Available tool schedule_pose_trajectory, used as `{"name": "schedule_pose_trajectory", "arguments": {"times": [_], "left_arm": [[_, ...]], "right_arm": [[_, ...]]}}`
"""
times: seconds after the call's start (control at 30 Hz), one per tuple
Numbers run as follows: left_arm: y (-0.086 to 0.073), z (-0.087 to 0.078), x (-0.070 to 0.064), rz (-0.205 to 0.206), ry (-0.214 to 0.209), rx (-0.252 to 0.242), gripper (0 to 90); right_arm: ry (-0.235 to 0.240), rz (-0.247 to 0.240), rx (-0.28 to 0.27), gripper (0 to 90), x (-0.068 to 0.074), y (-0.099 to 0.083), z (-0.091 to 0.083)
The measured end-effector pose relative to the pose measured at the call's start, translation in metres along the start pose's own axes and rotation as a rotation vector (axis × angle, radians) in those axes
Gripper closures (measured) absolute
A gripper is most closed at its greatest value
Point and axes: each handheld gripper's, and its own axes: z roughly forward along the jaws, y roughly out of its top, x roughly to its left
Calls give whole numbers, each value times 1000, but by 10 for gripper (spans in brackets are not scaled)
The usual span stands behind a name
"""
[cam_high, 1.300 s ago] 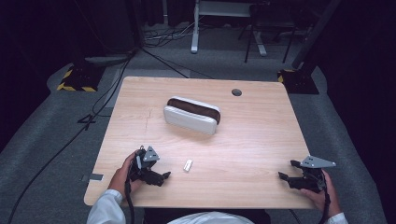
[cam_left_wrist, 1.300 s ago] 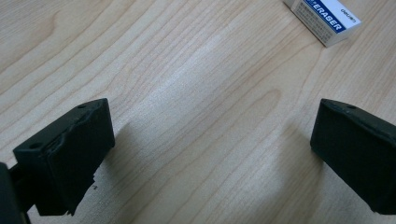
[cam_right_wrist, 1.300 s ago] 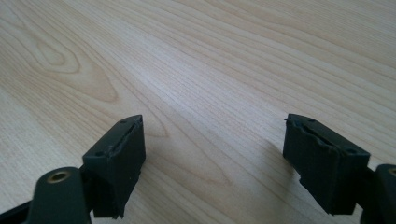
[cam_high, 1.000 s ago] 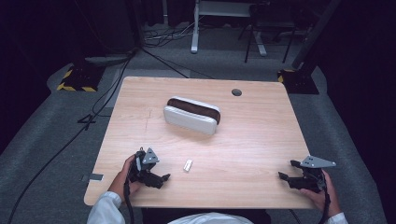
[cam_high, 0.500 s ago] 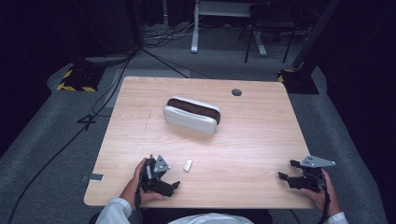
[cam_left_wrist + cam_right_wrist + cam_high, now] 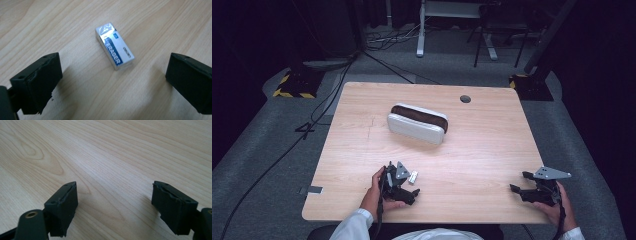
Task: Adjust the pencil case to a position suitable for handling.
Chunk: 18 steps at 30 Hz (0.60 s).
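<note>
A: Where is the eraser (image 6: 114,45) vs. the left tongs (image 6: 112,75)?
B: It is seen just ahead of them on the bench (image 6: 492,150), between the wide-apart jaws, long axis slanted. "ERASER" can be read.
A: And the right tongs (image 6: 113,205)?
B: Spread apart too, nothing held, well away.

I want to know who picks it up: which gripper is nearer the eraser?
Left. The left gripper sits right beside the eraser, its open jaws framing it in the left gripper view. The right gripper rests open near the table's far right edge.
</note>
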Motion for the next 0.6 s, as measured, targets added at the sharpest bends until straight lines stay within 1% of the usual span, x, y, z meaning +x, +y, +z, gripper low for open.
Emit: {"name": "schedule_pose_trajectory", "arguments": {"times": [0.07,0.1,0.13,0.17,0.2,0.3,0.4,0.6], "left_arm": [[2,0,1,-2,12,-23,117],[2,0,1,-7,15,-30,185],[3,1,1,-10,10,-40,221],[3,1,1,-10,10,-40,249],[4,1,1,-8,10,-42,249],[4,1,1,5,0,-58,402],[4,1,3,7,0,-66,460],[1,-2,8,16,-11,-73,609]], "right_arm": [[-1,0,-1,216,0,0,0],[0,1,0,216,0,0,0],[0,0,0,216,0,0,0],[0,0,0,216,0,0,0],[-1,0,-1,216,0,0,0],[0,0,-1,216,0,0,0],[-1,-1,-1,216,0,0,0],[-1,-2,-1,219,0,0,0]]}}
